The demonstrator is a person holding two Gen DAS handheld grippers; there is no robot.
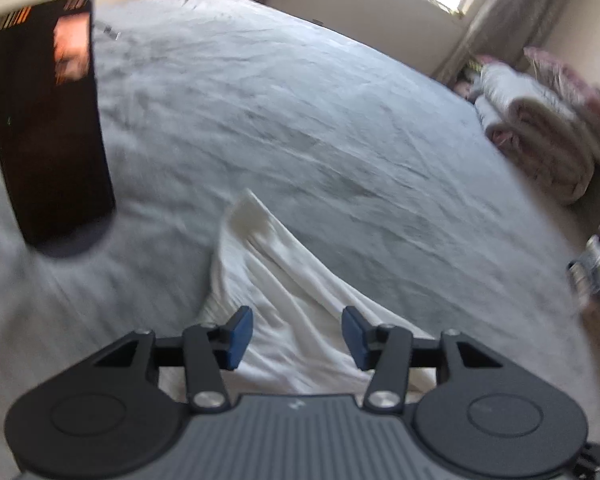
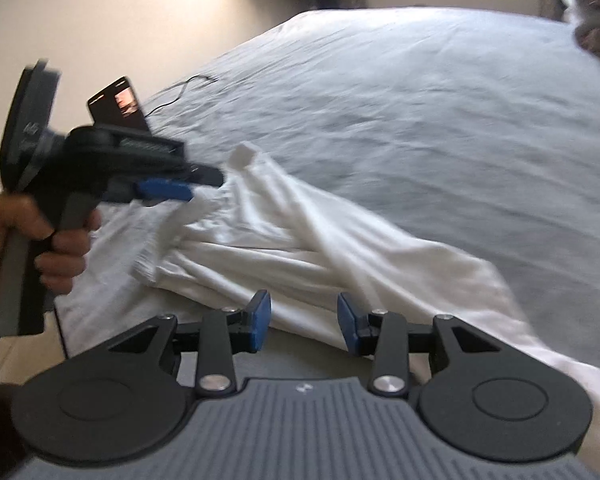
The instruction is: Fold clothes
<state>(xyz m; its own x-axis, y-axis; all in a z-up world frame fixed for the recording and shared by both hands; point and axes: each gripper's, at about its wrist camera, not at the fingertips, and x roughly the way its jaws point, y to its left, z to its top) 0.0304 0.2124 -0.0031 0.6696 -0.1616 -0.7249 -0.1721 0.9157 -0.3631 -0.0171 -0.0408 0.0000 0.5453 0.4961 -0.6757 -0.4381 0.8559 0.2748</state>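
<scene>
Closest to the lens in both wrist views were your own blue pads, and on both tools they stood apart with nothing pinched between them. Your left gripper (image 1: 297, 338) had its jaws spread over the white garment (image 1: 284, 280), which showed through the gap and ran up toward 12 o'clock, ending in a little raised corner. No pad touched the cloth as far as the blur let me see.

Your right gripper (image 2: 299, 326) was the same story: jaws parted, the white garment (image 2: 300, 240) lying just past the fingertips, spreading from about 10 o'clock across to 4 o'clock in that view. It was rumpled and bunched into long creases, not flat, and it lay on the grey bedsheet (image 2: 420, 120) near the bed's close edge.

From the right wrist view you could also see your left hand (image 2: 28, 240) wrapped round the handle at 9 o'clock, with that tool's blue pad (image 2: 164, 191) sitting just above the garment's bunched end. Whether it brushed the fabric there, I couldn't tell.

Other stuff: a dark phone (image 1: 48, 120) stood at 10 o'clock in the left view, and a stack of rolled bedding (image 1: 548, 136) sat off the bed at 2 o'clock, well apart from the garment.
</scene>
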